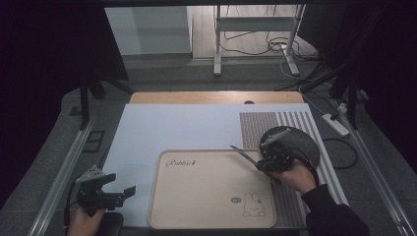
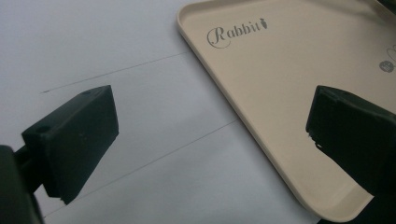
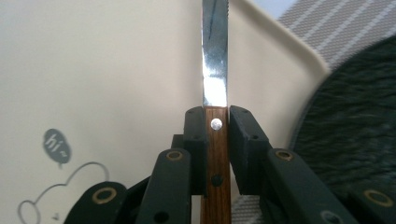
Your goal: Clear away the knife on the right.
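Note:
My right gripper (image 3: 215,116) is shut on the wooden handle of a knife (image 3: 215,60), whose steel blade points away over the beige tray (image 3: 116,70). From above, the knife (image 1: 244,156) juts left from the right gripper (image 1: 264,164) over the right edge of the tray (image 1: 211,216). A dark round plate (image 1: 297,140) lies just behind that hand. My left gripper (image 1: 129,191) hovers open at the near left, beside the tray (image 2: 289,60), with nothing between its pads (image 2: 77,135).
The tray bears "Rabbit" lettering and a rabbit drawing (image 1: 252,204). A striped placemat (image 1: 255,125) lies under the dark plate (image 3: 355,130). A pale blue mat (image 1: 162,130) covers the table. Metal rails run along both table sides.

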### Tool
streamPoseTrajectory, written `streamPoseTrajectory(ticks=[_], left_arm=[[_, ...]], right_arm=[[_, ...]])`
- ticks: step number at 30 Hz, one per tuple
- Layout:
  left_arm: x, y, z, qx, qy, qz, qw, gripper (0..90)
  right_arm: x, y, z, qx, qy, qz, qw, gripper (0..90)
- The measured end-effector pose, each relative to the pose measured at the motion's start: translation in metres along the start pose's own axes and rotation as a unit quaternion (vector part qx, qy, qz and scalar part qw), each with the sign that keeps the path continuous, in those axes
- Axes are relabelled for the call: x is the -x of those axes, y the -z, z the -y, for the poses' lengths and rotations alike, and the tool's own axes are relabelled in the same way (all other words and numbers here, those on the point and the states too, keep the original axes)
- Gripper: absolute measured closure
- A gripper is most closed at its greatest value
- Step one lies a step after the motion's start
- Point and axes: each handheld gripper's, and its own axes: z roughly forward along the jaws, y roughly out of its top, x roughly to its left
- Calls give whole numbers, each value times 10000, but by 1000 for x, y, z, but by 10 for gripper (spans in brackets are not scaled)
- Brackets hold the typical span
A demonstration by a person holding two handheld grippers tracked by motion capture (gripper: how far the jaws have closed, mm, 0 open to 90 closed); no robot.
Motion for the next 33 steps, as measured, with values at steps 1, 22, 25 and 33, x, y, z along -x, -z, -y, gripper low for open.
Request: streamPoseTrajectory(ticks=[1, 22, 25, 33], left_arm=[[0, 0, 0, 0, 0, 1, 10000, 25], [0, 0, 0, -4, 0, -7, 10000, 27], [0, 0, 0, -5, -3, -10, 10000, 27], [0, 0, 0, -33, -9, -22, 10000, 27]], right_arm=[[-4, 0, 0, 0, 29, 2, 10000, 772], [-54, -27, 8, -393, 467, -96, 9981, 767], [-55, -30, 9, -482, 509, -188, 9974, 734], [-59, -17, -4, -136, 560, -344, 9977, 880]])
